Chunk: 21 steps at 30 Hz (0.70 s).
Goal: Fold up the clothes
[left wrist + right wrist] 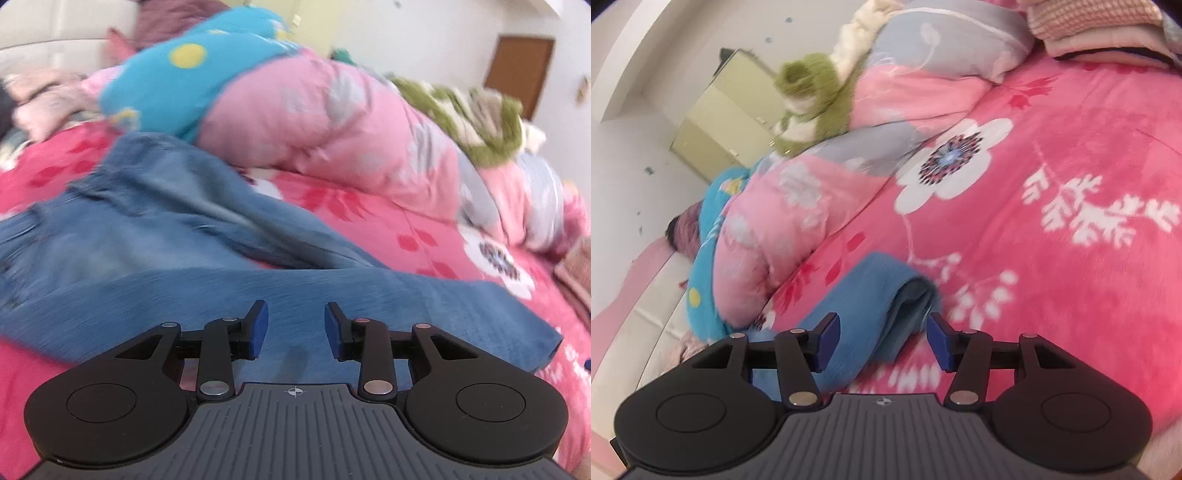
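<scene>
Left gripper (295,330) jaws apart, nothing between them, hovering over the jeans (155,236). Right gripper (882,341) also spread wide, with a folded leg end of the jeans (875,306) lying between the fingers; can't tell if either pad touches the cloth.

Jeans lie on the pink floral bedspread (406,229). In the left view the long axis runs left to right, hem end at the right (532,332), the bulkier rumpled part to the left. One leg crosses diagonally over the other.

Behind the jeans: pink-grey quilt (332,122) heaped up, just beside the denim's far edge. Turquoise spotted blanket (192,70) on top of it at the left, green-white fuzzy item (476,122) at the right. Both views are motion-blurred.
</scene>
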{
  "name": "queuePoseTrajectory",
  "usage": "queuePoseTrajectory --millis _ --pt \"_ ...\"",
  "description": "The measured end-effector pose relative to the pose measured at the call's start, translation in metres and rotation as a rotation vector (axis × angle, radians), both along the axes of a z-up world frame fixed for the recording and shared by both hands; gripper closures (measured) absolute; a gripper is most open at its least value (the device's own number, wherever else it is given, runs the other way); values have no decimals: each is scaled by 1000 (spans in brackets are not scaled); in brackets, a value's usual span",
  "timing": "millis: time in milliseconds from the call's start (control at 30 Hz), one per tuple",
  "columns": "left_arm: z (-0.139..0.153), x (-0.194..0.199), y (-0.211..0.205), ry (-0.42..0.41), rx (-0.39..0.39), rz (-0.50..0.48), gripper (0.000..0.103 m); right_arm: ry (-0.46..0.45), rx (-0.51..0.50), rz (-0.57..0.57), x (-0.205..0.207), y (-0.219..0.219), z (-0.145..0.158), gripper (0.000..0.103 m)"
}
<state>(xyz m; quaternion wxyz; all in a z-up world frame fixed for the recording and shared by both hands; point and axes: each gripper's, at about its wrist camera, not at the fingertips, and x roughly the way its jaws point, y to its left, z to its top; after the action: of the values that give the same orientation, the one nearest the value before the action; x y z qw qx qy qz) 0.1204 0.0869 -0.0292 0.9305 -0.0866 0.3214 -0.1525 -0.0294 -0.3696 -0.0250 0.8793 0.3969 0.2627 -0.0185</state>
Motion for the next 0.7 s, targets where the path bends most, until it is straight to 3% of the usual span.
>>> queuePoseTrajectory --millis 133,467,500,533,633,700 --pt "-10 30 -27 27 19 -95 70 5 -11 -1 20 -15 -7 38" --pt "-42 75 -32 72 -94 -203 67 106 45 41 97 -25 -40 36" --pt "-44 78 -30 77 -108 -209 67 116 49 64 103 -21 -42 44" --pt "-46 80 -29 82 -121 -213 67 116 41 91 107 -14 -44 62" --pt "-46 80 -26 87 -134 -211 67 66 -114 124 109 13 -27 81" --pt "-46 79 -26 83 -129 -207 67 -43 -237 172 98 36 0 82"
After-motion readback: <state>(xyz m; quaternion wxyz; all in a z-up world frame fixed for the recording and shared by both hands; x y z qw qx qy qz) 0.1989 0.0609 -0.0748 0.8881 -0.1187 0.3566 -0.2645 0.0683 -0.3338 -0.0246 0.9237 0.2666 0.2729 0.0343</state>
